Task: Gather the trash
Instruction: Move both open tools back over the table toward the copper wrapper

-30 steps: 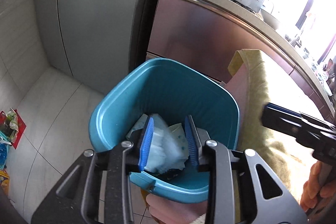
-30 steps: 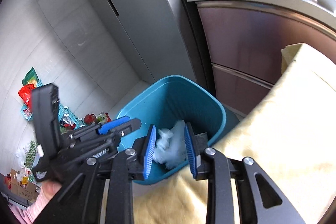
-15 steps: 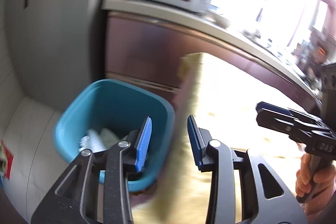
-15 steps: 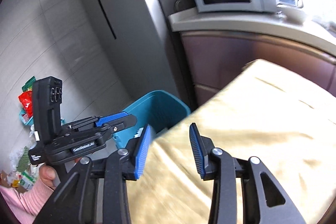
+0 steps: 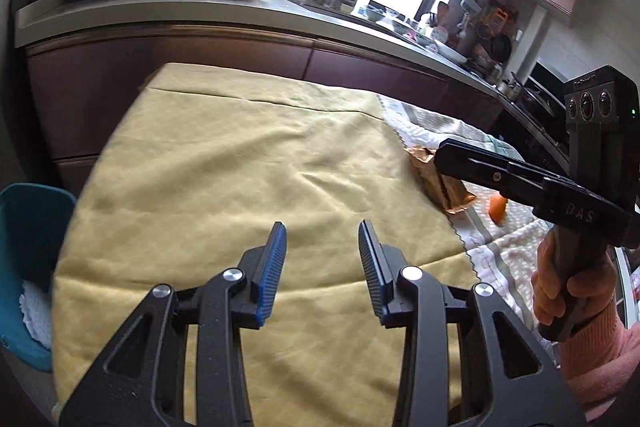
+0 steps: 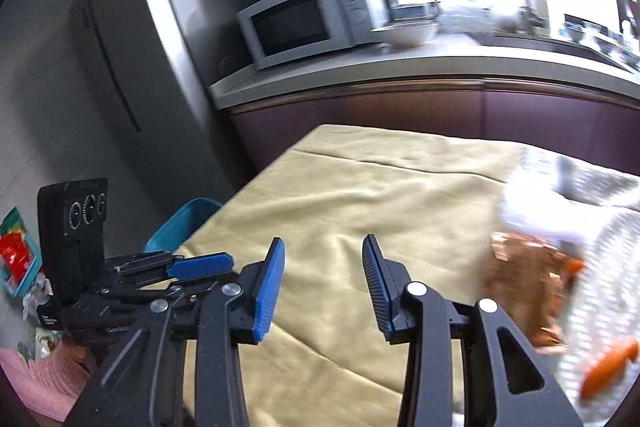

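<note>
Now both grippers are hovering over the yellow cloth-covered desk [image 5: 240,167], fingers spread wide and holding nothing. The crinkled brown foil wrapper [image 5: 440,183] is lying at two o'clock from the left gripper [image 5: 322,259], its long axis running toward four o'clock. The right gripper [image 6: 323,275] is nearer, wrapper at three o'clock.

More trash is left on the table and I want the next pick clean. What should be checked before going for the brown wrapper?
1. Left gripper open and empty: ok.
2. Right gripper open and empty: ok.
3. Brown wrapper in sight on the table: ok.
4. Wrapper outline sharp in the right wrist view: not ok, blurred.
5. Teal bin has room: cannot tell, only partly visible.
6. Orange scrap clear of the wrapper: ok.
</note>
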`<state>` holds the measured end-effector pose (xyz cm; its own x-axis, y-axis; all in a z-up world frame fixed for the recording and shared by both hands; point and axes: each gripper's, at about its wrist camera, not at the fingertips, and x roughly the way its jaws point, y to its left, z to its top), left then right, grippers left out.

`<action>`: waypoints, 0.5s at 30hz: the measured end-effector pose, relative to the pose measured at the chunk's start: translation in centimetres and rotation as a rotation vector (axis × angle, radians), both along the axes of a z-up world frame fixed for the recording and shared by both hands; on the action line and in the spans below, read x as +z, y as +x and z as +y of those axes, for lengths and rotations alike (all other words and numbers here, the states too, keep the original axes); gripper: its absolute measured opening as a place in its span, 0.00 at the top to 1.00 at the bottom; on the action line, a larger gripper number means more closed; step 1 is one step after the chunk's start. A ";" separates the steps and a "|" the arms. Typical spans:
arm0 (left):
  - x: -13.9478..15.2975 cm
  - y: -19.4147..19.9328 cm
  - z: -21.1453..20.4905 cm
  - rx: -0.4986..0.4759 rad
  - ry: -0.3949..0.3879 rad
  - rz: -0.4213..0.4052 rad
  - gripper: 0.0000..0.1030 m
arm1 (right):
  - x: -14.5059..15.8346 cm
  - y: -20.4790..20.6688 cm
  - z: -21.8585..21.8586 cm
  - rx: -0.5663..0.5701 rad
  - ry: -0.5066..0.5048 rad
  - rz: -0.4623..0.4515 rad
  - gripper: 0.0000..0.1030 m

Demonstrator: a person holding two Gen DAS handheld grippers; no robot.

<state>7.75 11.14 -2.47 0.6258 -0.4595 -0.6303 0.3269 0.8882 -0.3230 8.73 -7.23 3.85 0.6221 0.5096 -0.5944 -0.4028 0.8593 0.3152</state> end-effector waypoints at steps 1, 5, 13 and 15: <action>0.0 0.1 -1.2 -0.025 -0.002 0.003 0.63 | -0.2 -0.1 -1.4 -0.030 0.002 0.001 0.63; -0.3 1.1 -6.4 -0.111 0.008 0.017 0.59 | -0.8 -0.3 -6.4 -0.140 0.013 0.015 0.63; -1.8 5.0 -14.2 -0.215 0.010 0.097 0.59 | -2.3 0.9 -12.9 -0.270 0.030 0.036 0.63; -2.1 6.2 -15.6 -0.223 0.014 0.112 0.59 | -2.5 1.5 -13.7 -0.284 0.029 0.039 0.63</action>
